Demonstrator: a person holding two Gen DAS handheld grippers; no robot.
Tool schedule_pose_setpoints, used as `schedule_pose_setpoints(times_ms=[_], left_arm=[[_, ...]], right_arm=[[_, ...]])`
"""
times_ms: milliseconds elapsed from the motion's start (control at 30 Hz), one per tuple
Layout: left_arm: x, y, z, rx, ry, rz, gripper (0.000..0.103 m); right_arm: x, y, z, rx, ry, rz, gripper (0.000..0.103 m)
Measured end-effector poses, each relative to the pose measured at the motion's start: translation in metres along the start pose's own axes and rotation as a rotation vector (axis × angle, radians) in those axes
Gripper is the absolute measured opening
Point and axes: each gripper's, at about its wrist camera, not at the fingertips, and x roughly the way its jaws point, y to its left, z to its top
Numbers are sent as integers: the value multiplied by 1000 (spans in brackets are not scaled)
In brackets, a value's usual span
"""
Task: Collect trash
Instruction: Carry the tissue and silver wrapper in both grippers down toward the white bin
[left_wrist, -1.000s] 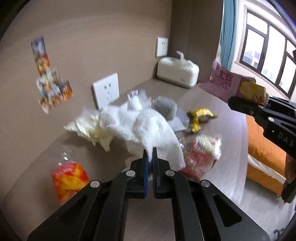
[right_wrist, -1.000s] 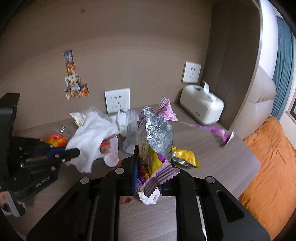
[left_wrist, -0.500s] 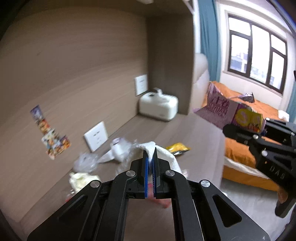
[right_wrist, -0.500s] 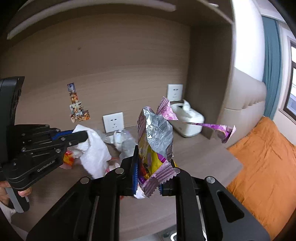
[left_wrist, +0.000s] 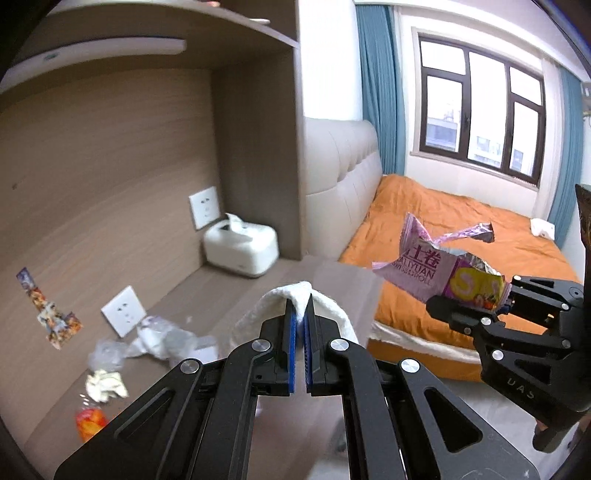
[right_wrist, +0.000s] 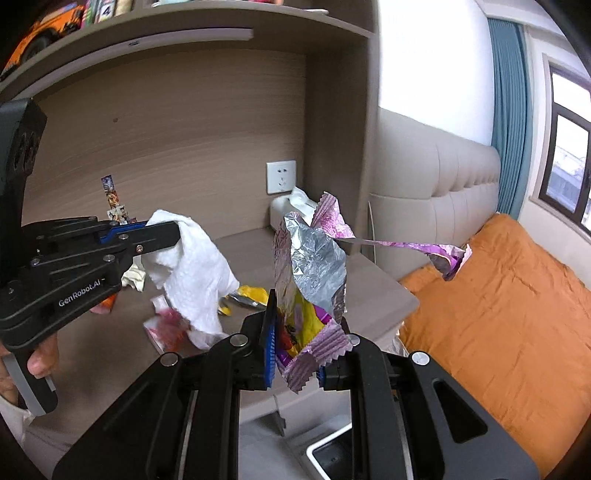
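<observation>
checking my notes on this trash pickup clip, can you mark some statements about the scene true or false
1. The left gripper is shut on a white paper towel. True.
2. The right gripper is open and holds nothing. False: it is shut on a purple snack wrapper with a silver foil lining.
3. A white tissue box stands on the desk near a wall socket. True.
4. The bed has a blue cover. False: the cover is orange; the curtains are blue.
5. No trash is left on the desk. False: crumpled plastic and an orange wrapper lie there.
</observation>
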Motion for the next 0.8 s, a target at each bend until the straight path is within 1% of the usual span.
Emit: schedule_pose_setpoints(times_ms=[133,233,300,400,467,500,567,600,667,767,800], left_arm=[[17,-49,-1,-42,33,48,3],[35,-92,-11,-105,73,90,3],[52,-119,-24,-151,109,105,3],[80,-154,-47,-191,177,103,3],[98,-169,-62,-201,218,90,3],[110,-180,-73,-207,249,88,3],[132,-195,-95,-222,299,56,3],[149,-204,-112,-228,339,42,3],[170,-215,-135,-231,379,17,3],[214,-228,-189,-232,454,-14,3],[225,-233,-204,-235,470,-17,3]], right_arm=[[4,-45,-14,-19,15,85,17],[12,-83,-29,-51,41,160,17],[21,-105,-41,-67,73,214,17],[40,-136,-65,-76,146,269,17],[60,-154,-88,-60,220,299,17],[68,-160,-98,-55,249,306,17],[92,-173,-126,-38,321,315,17],[103,-179,-138,-30,351,318,17],[126,-189,-168,-10,400,329,17],[162,-193,-211,-3,459,337,17],[179,-192,-231,0,487,343,17]])
